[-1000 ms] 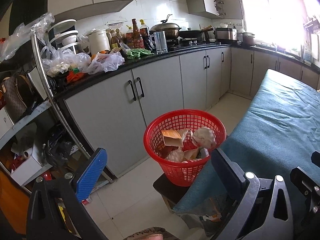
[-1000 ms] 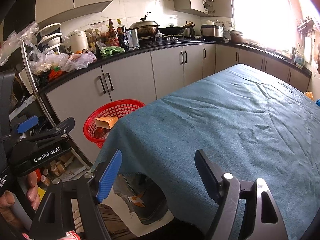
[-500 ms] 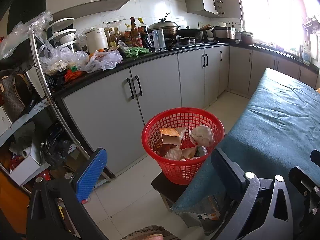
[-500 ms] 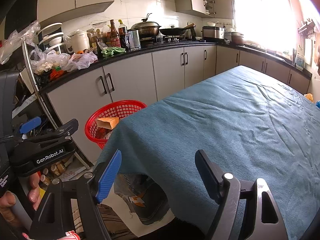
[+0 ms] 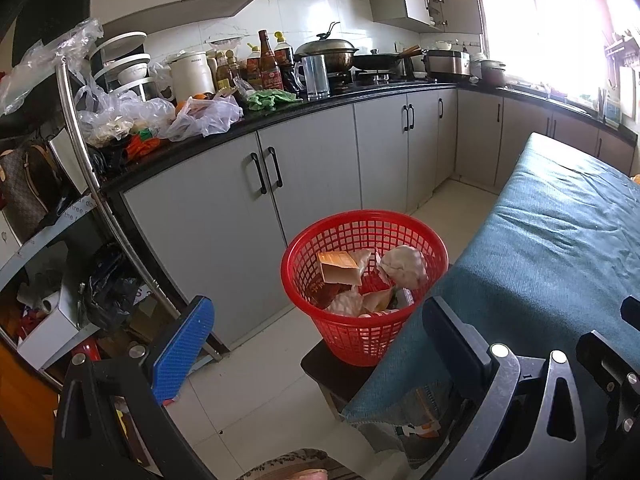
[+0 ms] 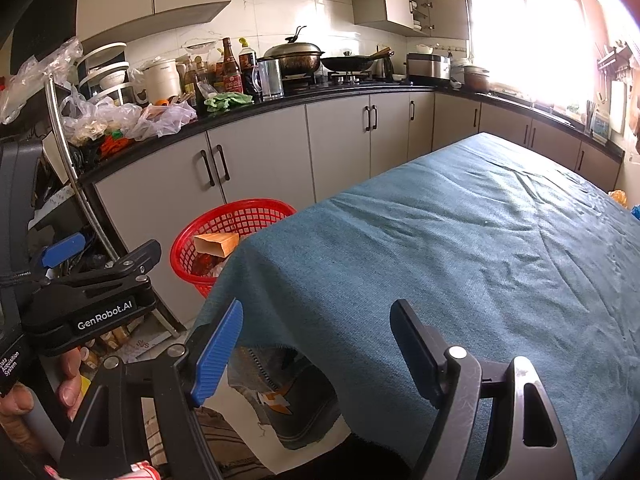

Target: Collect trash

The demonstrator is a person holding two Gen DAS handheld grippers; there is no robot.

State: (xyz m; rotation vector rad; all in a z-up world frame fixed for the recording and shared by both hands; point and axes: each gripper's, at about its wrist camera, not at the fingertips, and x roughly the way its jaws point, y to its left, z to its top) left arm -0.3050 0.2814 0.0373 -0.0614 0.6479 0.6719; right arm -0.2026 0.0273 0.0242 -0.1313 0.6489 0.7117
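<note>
A red mesh basket (image 5: 362, 236) stands on a dark stool beside the table's corner. It holds a brown carton (image 5: 339, 268), a crumpled white wad (image 5: 403, 266) and other scraps. It also shows in the right wrist view (image 6: 224, 222), half hidden by the cloth. My left gripper (image 5: 316, 340) is open and empty, low in front of the basket. My right gripper (image 6: 316, 340) is open and empty over the table's near corner. The left gripper's body (image 6: 88, 292) shows at the left of the right wrist view.
A teal cloth (image 6: 460, 248) covers the table. Grey cabinets (image 5: 312, 184) with a black counter hold bottles, pots and plastic bags (image 5: 160, 116). A cluttered metal shelf (image 5: 48, 240) stands at the left. The floor is white tile (image 5: 256, 380). Small orange and blue items (image 6: 624, 202) lie at the table's far right.
Both views have shifted slightly, the basket sitting a little lower-left in the left wrist view. Both grippers stay open and empty.
</note>
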